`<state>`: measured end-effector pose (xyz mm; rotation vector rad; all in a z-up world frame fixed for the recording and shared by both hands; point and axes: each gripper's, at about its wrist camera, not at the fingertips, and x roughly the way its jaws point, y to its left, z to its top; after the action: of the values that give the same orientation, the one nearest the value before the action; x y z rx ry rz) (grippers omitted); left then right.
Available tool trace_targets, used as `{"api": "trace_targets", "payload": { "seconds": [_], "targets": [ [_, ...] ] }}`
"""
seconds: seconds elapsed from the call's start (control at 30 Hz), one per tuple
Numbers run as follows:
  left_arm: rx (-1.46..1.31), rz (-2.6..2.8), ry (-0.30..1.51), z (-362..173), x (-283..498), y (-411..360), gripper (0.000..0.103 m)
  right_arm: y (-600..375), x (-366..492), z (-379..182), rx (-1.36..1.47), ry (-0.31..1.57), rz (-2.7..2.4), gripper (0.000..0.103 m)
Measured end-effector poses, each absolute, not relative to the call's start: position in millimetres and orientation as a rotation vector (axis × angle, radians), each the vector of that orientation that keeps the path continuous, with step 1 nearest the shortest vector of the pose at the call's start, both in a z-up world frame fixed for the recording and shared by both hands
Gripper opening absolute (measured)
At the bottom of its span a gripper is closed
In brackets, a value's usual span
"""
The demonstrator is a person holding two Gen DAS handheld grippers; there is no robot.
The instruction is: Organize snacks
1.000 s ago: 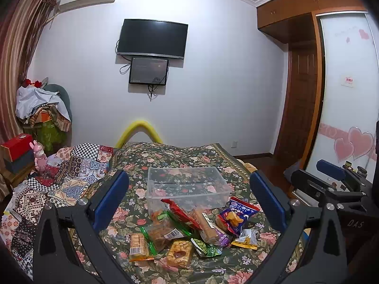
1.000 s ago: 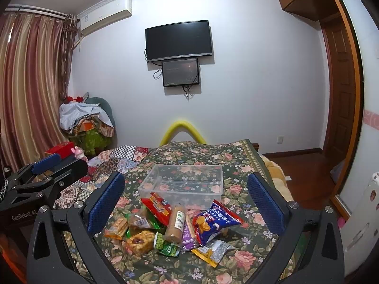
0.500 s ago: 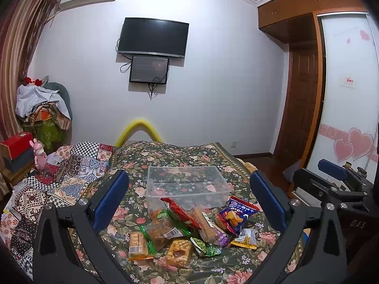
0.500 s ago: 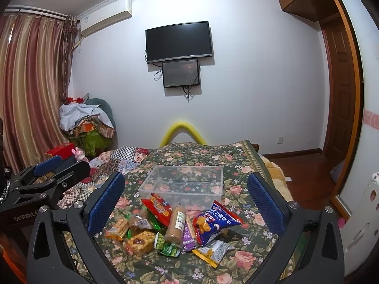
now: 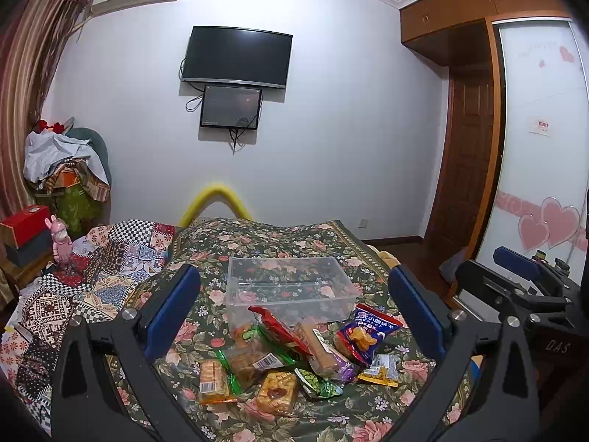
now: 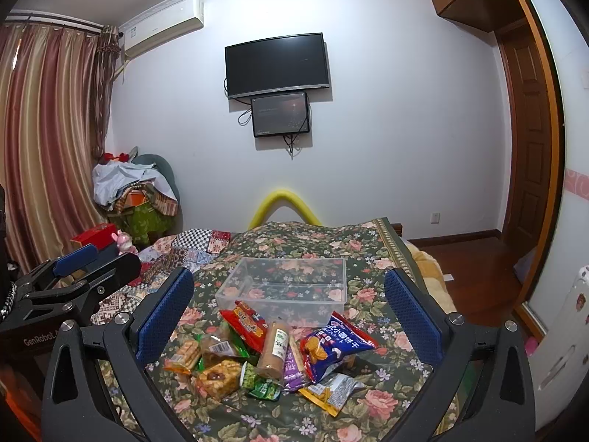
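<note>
Both my left gripper [image 5: 294, 305] and right gripper [image 6: 289, 304] hover wide open and empty, barely shifted from a second ago, so the heap of crinkly snack packets [image 6: 265, 353] remains untouched, near the empty clear plastic box [image 6: 283, 291].

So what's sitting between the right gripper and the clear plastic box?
The snack pile: in the right wrist view, the blue chip bag, red packet and other packets lie between the open right gripper and the empty clear box.
</note>
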<state>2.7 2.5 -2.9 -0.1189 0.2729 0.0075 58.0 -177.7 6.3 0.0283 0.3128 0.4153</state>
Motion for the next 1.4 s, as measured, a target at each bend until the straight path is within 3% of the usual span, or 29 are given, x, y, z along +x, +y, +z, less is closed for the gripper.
{"api": "trace_targets", "payload": {
  "seconds": [0.77, 1.17, 1.27, 1.4],
  "targets": [
    [-0.119, 0.021, 0.313, -14, 14, 10, 0.103, -174, 65, -2, 0.018, 0.338, 0.409, 0.103],
    [-0.084, 0.084, 0.469, -64, 51, 48, 0.103, -181, 97, -38, -0.004, 0.463, 0.355, 0.103],
    [-0.070, 0.104, 0.531, -83, 62, 58, 0.101, -185, 109, -52, -0.007, 0.519, 0.334, 0.103],
    [-0.078, 0.114, 0.627, -113, 79, 71, 0.090, -192, 125, -73, 0.004, 0.609, 0.308, 0.103]
  ]
}}
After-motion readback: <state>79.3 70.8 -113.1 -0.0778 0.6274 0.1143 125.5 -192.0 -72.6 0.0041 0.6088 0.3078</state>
